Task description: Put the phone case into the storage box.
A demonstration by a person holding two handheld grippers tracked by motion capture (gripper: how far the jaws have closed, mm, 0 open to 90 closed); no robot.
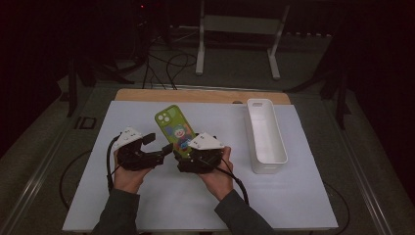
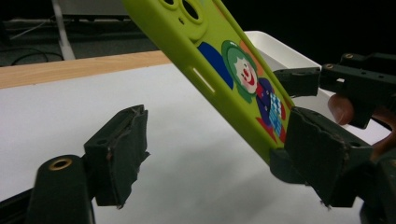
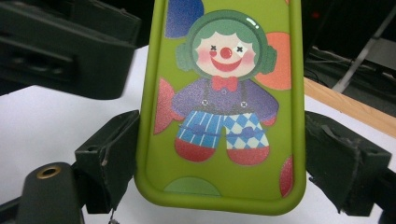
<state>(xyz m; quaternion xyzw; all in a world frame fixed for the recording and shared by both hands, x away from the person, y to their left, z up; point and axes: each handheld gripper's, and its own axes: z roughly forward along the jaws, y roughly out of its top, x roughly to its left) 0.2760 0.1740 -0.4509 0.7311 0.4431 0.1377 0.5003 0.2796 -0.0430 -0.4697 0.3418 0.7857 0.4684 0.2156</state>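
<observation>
Right tongs (image 3: pixel 219 163) clamp the clown phone case (image 1: pixel 174 132); left tongs (image 2: pixel 224 158) (apart, unclamped) could knock it loose.

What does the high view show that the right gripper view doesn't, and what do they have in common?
The high view alone takes in the white tray, the person's two hands, and the left gripper beside the case with its fingers apart. The right gripper view alone shows the clown print close up and the right gripper clamping the case's two long edges near its bottom end. Both share the green phone case and the white table mat.
</observation>
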